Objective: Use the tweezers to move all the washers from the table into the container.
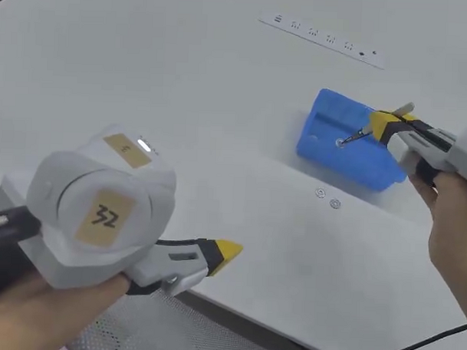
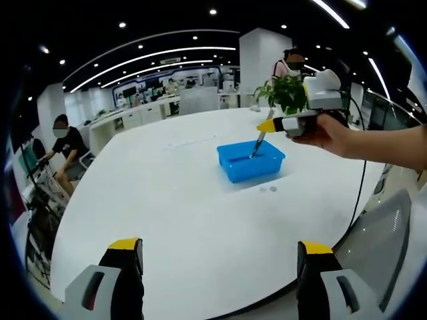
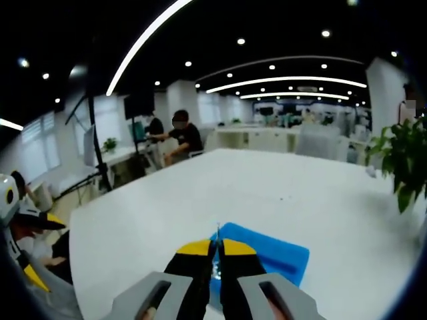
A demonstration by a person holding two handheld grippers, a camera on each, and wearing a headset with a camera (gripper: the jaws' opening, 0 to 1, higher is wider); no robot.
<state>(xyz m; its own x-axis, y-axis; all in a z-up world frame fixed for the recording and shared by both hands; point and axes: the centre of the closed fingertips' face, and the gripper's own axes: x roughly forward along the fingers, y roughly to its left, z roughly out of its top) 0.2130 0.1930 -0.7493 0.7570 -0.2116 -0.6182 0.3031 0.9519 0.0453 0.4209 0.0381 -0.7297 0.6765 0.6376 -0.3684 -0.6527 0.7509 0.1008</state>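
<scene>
Tweezers (image 1: 365,132) are clamped in the closed jaws of the right gripper (image 1: 387,125), tips lowered into the blue container (image 1: 356,173) at centre right; the tip gap cannot be judged. Two washers (image 1: 319,193) lie on the table (image 1: 220,105) just below it. Flat washers may be flicked away if pinched off-centre.

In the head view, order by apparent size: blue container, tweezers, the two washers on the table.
Largest: blue container.
Next: tweezers.
Smallest: the two washers, which look alike.
</scene>
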